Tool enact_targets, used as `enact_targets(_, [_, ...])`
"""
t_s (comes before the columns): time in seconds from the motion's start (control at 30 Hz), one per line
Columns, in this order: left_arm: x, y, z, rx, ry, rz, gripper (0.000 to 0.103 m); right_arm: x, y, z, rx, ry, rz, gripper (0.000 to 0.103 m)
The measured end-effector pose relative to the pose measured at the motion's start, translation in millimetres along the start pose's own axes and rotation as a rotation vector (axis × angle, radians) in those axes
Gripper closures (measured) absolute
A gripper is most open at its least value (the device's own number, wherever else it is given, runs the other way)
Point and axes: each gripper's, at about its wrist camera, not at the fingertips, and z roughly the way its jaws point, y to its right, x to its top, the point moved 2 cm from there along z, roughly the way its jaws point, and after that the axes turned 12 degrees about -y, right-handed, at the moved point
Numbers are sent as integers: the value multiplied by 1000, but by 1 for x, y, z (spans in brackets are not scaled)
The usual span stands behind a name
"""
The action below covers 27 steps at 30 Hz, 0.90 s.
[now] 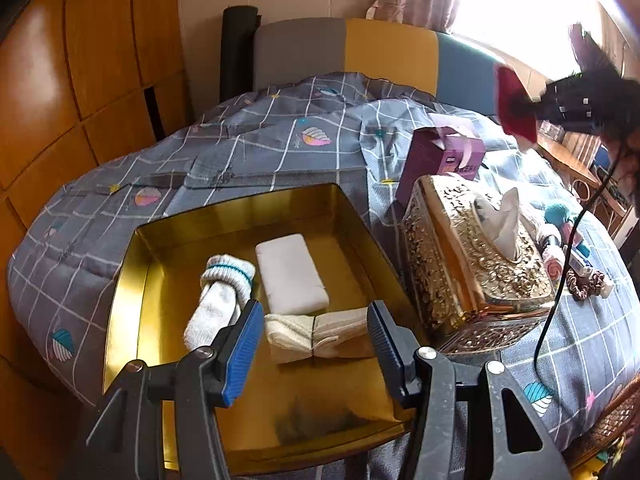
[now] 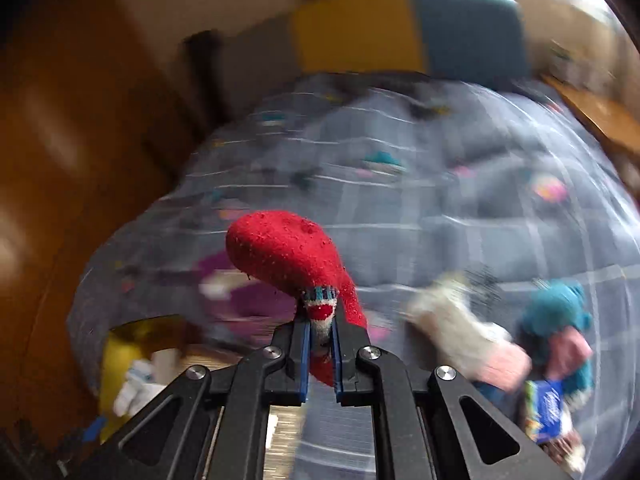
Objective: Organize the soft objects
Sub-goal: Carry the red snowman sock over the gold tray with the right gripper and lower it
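Red sock (image 2: 288, 256) is up in the air, pinched by its striped cuff in the right gripper (image 2: 320, 332), whose jaws are clenched tight on the fabric; the toe bulges out above the fingers, clear of the checked bedspread (image 2: 440, 208). From the left wrist view the same sock shows as a red blur at the upper right, well apart from the gold tin (image 1: 132, 280); so this reads as the carry step, sock lifted and on its way to the box. Left gripper (image 1: 312, 336) hangs over the tin with its jaws released and nothing between the pads; below it lie a grey rolled sock (image 1: 218, 296), a white pad (image 1: 290, 276) and a cream folded pair (image 1: 320, 336). Next move, as I judge it: bring the red sock over the tin's free floor, lower it, then let go. More soft things, perhaps a teal sock (image 2: 556, 312), wait on the bed, though the blur makes that uncertain.
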Motion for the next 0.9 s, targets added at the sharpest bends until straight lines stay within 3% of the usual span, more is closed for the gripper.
enact_targets(0.13, [-4, -27, -1, 16, 4, -72, 48, -13, -83, 12, 88, -59, -192, 94])
enact_targets(0.33, [-19, -87, 0, 37, -17, -251, 49, -53, -166, 53, 143, -176, -348, 94])
enact_targets(0.5, [-33, -114, -5, 98, 5, -317, 49, -83, -208, 98, 181, -269, -387, 93])
enact_targets(0.67, [-38, -114, -9, 82, 16, -323, 49, -104, -235, 149, 156, -338, -357, 90])
enact_targets(0.77, [-36, -105, -12, 73, 31, -286, 49, -114, -239, 168, 98, -341, -354, 77])
enact_targets(0.83, [-35, -97, -13, 82, 36, -259, 49, -118, -237, 169, 126, -342, -327, 49])
enact_targets(0.9, [-33, -91, -13, 76, 32, -244, 49, -118, -233, 161, 147, -310, -311, 43])
